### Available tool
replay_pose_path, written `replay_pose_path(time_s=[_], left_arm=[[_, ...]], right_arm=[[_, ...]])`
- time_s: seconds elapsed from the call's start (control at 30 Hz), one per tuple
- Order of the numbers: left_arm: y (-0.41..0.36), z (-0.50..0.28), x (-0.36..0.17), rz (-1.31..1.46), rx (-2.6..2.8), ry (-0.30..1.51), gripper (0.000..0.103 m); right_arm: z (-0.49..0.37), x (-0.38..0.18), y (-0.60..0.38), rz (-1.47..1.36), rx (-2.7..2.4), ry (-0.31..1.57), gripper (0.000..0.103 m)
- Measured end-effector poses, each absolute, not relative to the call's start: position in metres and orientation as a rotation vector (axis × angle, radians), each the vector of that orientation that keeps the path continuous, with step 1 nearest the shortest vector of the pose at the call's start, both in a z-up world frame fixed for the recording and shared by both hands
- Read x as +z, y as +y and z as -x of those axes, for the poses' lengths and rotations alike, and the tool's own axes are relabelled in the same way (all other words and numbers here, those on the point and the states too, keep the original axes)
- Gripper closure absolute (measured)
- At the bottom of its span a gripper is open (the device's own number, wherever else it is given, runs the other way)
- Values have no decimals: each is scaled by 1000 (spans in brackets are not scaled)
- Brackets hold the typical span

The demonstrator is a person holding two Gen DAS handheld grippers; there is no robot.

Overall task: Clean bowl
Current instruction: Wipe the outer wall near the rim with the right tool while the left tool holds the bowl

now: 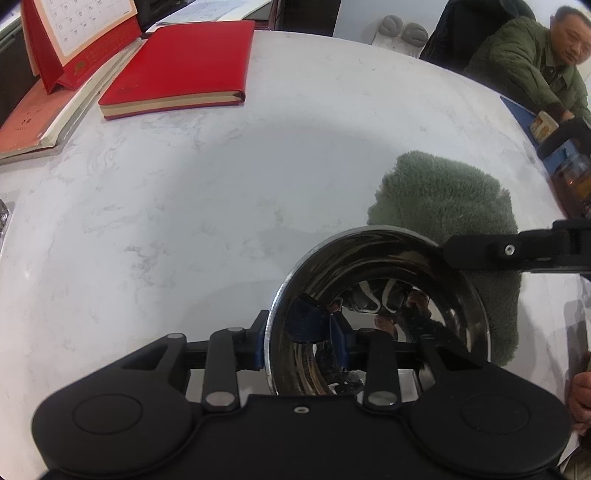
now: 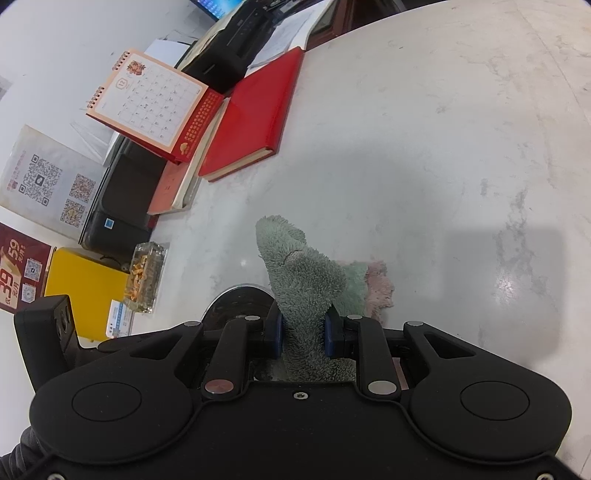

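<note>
A shiny steel bowl is tilted over the white marble table. My left gripper is shut on its near rim, one blue pad outside the wall and one inside. A fluffy green cloth lies behind and under the bowl's far side. In the right wrist view my right gripper is shut on a bunched fold of that green cloth, which stands up between the pads. The bowl's rim shows just left of it. One finger of the right gripper reaches in over the bowl's far rim.
A red notebook, a desk calendar and papers lie at the table's far left. A person in a green jacket sits at the far right by a glass teapot. A black printer, yellow box and clear snack box line the left edge.
</note>
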State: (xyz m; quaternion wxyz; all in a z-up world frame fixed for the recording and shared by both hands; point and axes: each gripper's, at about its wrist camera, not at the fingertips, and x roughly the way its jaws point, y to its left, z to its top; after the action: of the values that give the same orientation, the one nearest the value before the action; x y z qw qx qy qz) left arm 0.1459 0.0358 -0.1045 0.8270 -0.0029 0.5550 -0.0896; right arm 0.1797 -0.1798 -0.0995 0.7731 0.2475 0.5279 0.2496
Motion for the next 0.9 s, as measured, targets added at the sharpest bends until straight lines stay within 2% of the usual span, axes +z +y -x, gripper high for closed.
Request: replay_pose_path(time_s=[0.9], left_arm=[[33,-140,-106,1,-188,1148,69]], right_arm=[[-181,-99,-179,-535,535,1137,81]])
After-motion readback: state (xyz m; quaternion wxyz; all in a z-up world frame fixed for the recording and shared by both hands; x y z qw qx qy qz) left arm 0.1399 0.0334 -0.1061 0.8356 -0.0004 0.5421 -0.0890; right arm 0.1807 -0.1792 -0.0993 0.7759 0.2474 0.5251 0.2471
